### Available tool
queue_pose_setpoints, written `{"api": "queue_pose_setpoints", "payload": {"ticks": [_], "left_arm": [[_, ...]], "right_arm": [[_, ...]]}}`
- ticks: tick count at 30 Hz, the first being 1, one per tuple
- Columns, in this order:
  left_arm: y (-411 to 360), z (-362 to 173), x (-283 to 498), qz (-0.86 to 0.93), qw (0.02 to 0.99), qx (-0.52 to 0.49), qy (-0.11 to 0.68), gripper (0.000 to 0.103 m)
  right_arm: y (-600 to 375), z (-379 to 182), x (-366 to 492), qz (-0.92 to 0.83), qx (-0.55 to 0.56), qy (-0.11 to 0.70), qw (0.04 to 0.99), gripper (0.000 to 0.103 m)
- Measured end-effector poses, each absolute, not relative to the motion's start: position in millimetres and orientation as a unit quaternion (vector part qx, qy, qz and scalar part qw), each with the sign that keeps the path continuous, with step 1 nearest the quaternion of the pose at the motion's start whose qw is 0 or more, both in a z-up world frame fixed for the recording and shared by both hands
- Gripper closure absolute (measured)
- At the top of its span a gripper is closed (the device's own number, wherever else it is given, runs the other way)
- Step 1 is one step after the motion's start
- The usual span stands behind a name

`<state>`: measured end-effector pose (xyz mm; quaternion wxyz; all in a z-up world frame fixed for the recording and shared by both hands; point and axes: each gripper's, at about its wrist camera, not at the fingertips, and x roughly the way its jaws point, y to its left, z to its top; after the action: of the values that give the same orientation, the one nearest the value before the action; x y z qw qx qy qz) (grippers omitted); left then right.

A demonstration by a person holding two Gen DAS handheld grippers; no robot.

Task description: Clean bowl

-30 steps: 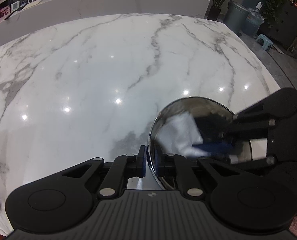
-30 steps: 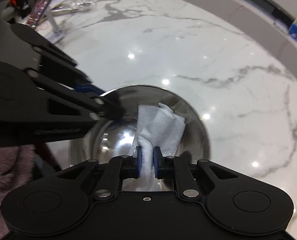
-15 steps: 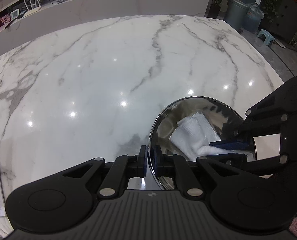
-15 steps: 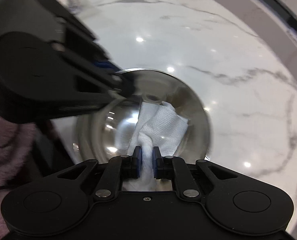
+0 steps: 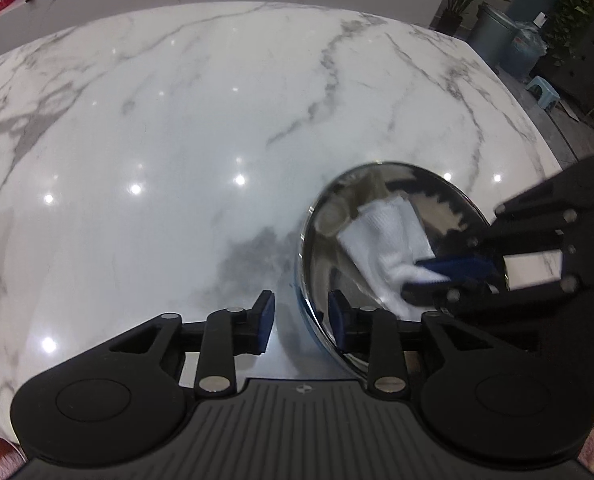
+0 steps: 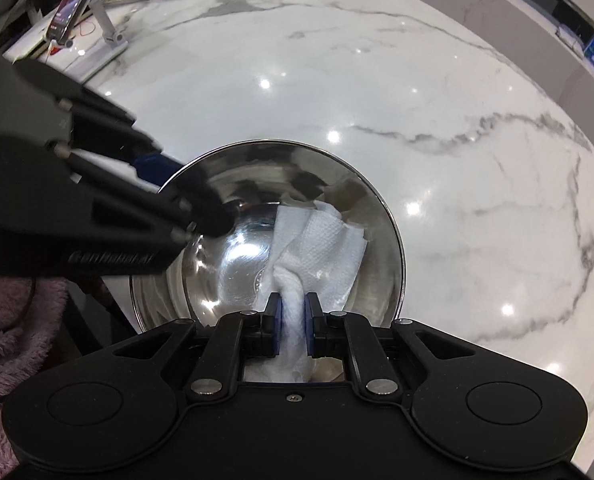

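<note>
I am working over a glossy white marble counter point(image 5: 217, 120) veined in grey, with ceiling lights shining off it as bright dots. My left tongs point(image 5: 301, 316) are opening: their blue pads are standing apart on either side of the thin near rim of the bowl point(image 5: 325, 240), one outside and one inside, neither pressing on it. The bowl is round, polished steel, mirror-bright inside, and is sitting on the counter just ahead of both tongs. Inside it a white, dimpled paper towel point(image 6: 321, 248) is lying crumpled against the wall. My right tongs point(image 6: 293, 320) are pinching the bunched end of that towel tightly, reaching down into the bowl from the right side.
</note>
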<state>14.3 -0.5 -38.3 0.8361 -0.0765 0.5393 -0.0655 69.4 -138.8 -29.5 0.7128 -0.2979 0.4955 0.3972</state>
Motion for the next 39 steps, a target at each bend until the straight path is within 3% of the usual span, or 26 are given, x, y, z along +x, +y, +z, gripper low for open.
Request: {"api": "queue_pose_setpoints", "payload": {"ticks": [3,6,16,22,31,36,39], "left_arm": [[-1.5,-38.2,12.5,-0.071,0.834,-0.079,0.541,0.072],[-6.0,-35.8,12.6,-0.078,0.838,-0.061,0.537,0.081],[-11.1,-35.4,25.5,-0.072,0.843,-0.011,0.532,0.09],[-9.1,-34.6,29.3,-0.077,0.843,-0.005,0.532,0.091],[-9.4,-34.4,29.2,-0.083,0.844,0.005,0.529,0.09],[-9.0,-35.5,28.7,-0.077,0.838,-0.013,0.541,0.089],[-8.1,-40.5,25.8,-0.082,0.822,-0.043,0.562,0.078]], "right_arm": [[-137.5,-28.5,68.3,0.398,-0.305,0.494,0.71,0.094],[-136.9,-26.1,68.8,0.401,-0.31,0.494,0.706,0.094],[-126.7,-32.6,76.8,0.425,-0.292,0.514,0.686,0.093],[-119.5,-33.5,80.0,0.471,-0.247,0.545,0.648,0.093],[-104.5,-32.3,67.4,0.431,-0.408,0.486,0.641,0.094],[-105.5,-32.9,69.6,0.43,-0.395,0.492,0.646,0.094],[-107.3,-32.8,71.0,0.43,-0.386,0.494,0.649,0.094]]}}
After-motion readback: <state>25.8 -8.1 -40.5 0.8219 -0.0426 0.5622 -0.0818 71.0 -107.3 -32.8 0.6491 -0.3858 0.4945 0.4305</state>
